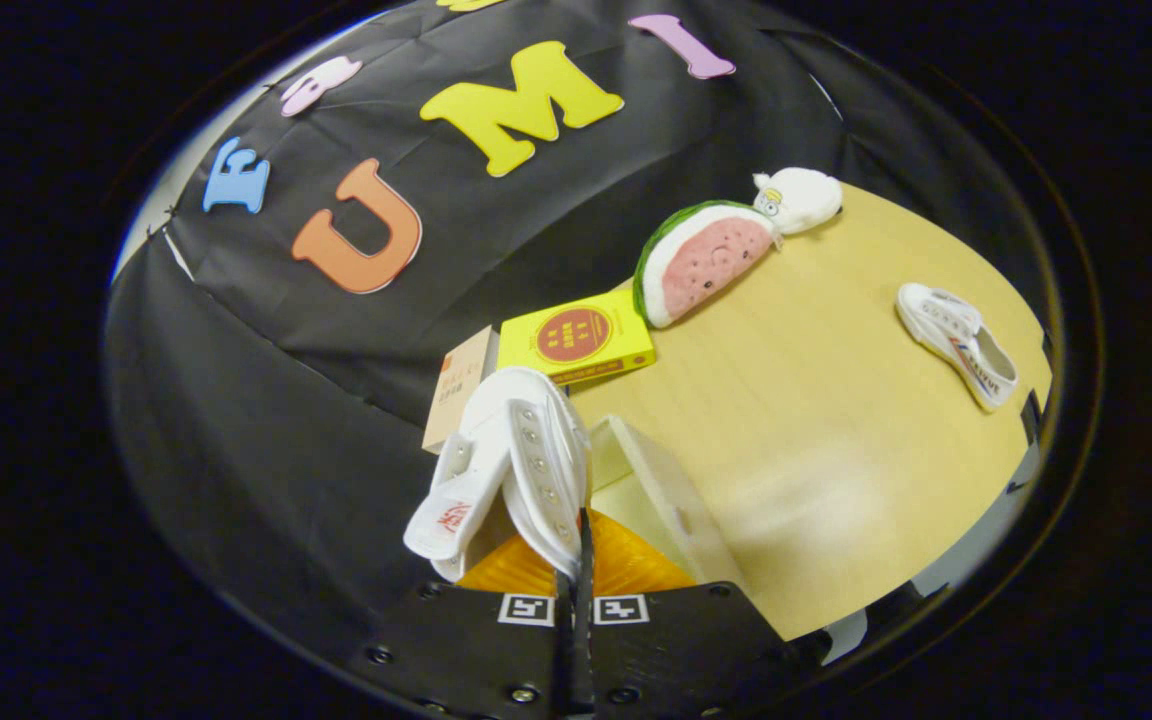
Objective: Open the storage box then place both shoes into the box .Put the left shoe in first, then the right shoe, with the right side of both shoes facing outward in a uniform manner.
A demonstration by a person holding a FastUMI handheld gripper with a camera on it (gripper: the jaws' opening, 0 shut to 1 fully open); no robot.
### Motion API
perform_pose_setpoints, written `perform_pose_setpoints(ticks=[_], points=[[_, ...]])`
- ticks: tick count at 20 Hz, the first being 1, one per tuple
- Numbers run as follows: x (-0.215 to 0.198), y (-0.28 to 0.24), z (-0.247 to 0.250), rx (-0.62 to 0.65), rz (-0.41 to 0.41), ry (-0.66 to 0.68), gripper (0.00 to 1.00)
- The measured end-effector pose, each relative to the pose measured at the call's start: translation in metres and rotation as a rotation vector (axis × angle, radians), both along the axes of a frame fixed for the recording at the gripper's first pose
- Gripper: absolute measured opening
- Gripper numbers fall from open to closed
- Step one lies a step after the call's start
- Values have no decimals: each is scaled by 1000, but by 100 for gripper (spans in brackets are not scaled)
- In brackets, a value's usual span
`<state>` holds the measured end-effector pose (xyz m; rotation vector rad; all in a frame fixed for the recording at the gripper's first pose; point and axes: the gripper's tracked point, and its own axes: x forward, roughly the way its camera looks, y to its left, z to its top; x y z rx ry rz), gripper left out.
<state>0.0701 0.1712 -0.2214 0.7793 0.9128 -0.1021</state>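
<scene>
My gripper (574,560) is shut on a white canvas shoe (511,455), pinching the edge of its upper so the shoe hangs toe-up just ahead of the fingers, its tongue flopping to the left. Right behind and below the shoe stands the storage box (661,500), a pale box with an orange inside (626,565), its white wall slanting off to the right. The second white shoe (956,340), with a red and blue stripe on its side, lies on the wooden table (836,400) far beyond the fingers to the right.
A yellow box (576,340) and a tan carton (458,395) stand against the black cloth wall behind the storage box. A watermelon-slice plush (701,260) and a small white plush (798,198) lie further back on the table.
</scene>
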Motion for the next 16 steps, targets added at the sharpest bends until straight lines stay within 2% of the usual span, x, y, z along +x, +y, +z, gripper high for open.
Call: perform_pose_setpoints(ticks=[5,16], points=[[4,40,-39,-9,-4,25,0],[-11,66,-100,-43,-7,76,0]])
